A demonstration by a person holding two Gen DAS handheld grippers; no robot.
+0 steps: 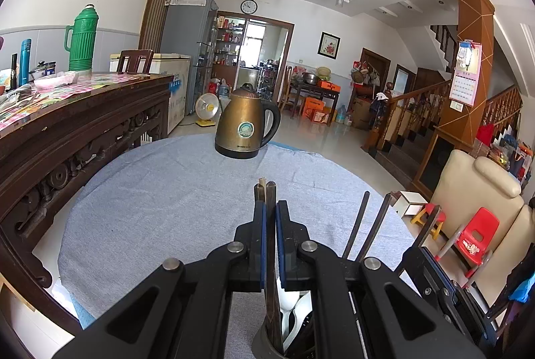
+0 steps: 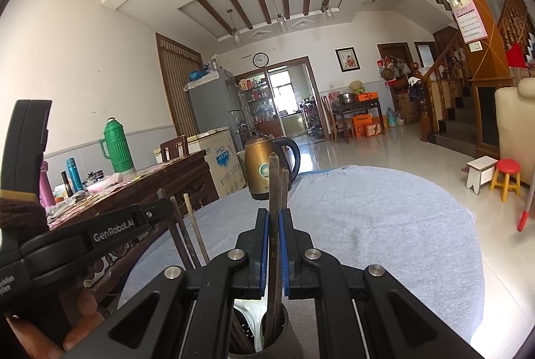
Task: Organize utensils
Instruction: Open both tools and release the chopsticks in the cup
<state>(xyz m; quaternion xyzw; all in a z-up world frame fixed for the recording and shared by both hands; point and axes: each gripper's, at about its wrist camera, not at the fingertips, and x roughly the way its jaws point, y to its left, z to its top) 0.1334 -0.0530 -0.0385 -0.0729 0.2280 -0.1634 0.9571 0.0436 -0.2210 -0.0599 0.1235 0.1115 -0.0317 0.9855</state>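
Surface: round table under a grey cloth (image 1: 160, 192), brass kettle (image 1: 245, 121) at the far edge.
Hidden: utensil holder (image 2: 267, 335) cut off by the lower edge.
Left gripper (image 1: 270, 208): jaws nearly closed on dark chopsticks (image 1: 265, 188) standing in the holder.
Right gripper (image 2: 274, 218): jaws clamping another chopstick pair (image 2: 276, 192).

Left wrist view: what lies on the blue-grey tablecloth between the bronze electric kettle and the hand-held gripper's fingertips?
Only bare blue-grey tablecloth separates the bronze electric kettle from the left hand-held gripper.
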